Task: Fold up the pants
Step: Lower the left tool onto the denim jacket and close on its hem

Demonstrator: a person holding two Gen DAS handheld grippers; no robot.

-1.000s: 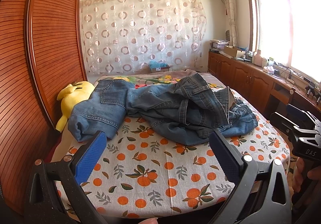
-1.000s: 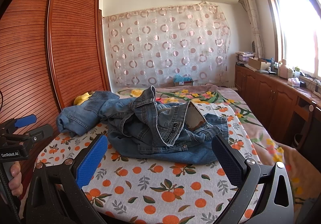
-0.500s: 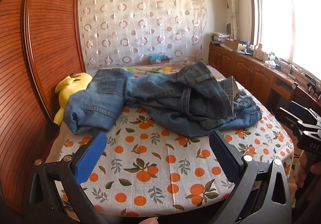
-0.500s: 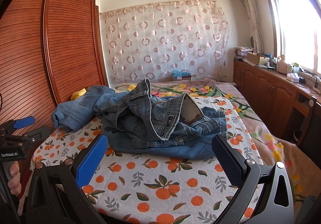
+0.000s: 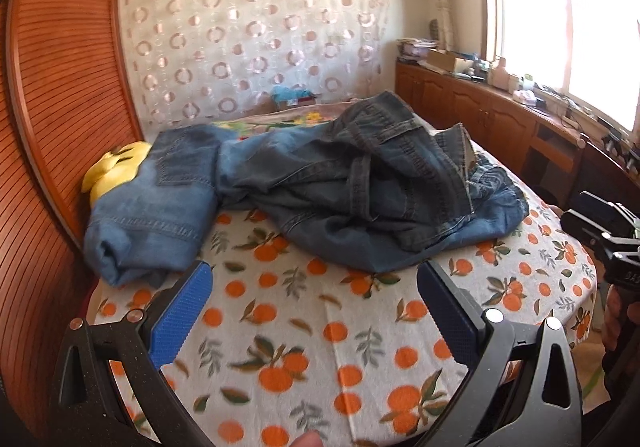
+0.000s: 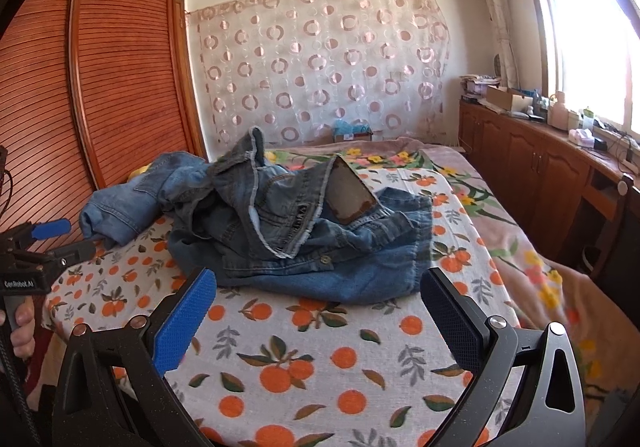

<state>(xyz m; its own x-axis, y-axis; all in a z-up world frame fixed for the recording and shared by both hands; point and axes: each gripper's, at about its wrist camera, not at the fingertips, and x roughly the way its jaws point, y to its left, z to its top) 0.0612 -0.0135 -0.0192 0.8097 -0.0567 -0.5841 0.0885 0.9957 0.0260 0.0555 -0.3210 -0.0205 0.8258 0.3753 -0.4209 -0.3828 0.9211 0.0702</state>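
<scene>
A crumpled heap of blue denim jeans is lying across the middle of the bed, on a sheet printed with oranges. One lighter-washed leg is trailing off to the left, its bunched end sitting near the left edge of the sheet, while the darker waistband part is piling up toward the right with its inside lining showing in the right wrist view.

The left gripper is hovering over the near part of the sheet with its two blue-padded fingers spread wide, gripping nothing and touching nothing; the jeans are lying just beyond its tips. The right gripper is likewise standing wide apart and empty, poised short of the near edge of the denim heap.

A yellow plush toy is peeking out behind the lighter leg at the far left. A slatted wooden wardrobe is lining the left side, and a circle-patterned curtain is hanging at the far wall.
</scene>
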